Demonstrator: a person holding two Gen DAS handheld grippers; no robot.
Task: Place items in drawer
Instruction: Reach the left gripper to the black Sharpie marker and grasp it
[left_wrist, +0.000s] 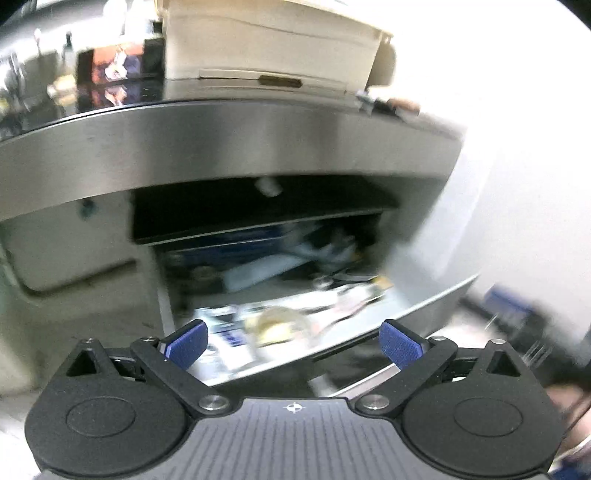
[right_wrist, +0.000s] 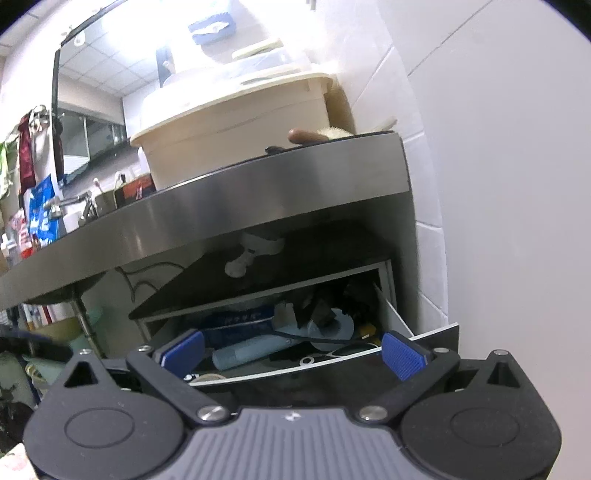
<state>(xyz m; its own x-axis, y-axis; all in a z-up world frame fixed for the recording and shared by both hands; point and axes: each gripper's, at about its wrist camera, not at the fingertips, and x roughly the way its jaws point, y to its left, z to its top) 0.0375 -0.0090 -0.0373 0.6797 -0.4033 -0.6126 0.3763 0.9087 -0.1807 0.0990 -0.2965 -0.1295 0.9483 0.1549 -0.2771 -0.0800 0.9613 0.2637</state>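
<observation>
An open drawer (left_wrist: 424, 306) under a steel counter holds several jumbled items, among them a yellowish roll of tape (left_wrist: 275, 326); this left wrist view is blurred. My left gripper (left_wrist: 293, 341) hangs open just above the drawer's front, with nothing between its blue pads. In the right wrist view the same drawer (right_wrist: 432, 332) shows a pale blue tube (right_wrist: 255, 352), dark cloth and cables. My right gripper (right_wrist: 291, 354) stands open and empty in front of the drawer, a little lower than its front edge.
The steel counter edge (right_wrist: 258, 206) overhangs the drawer. A cream plastic bin (right_wrist: 236, 129) and a brush (right_wrist: 314, 134) sit on top. A white tiled wall (right_wrist: 498, 184) closes the right side. A tap and packets (right_wrist: 40, 210) stand at the far left.
</observation>
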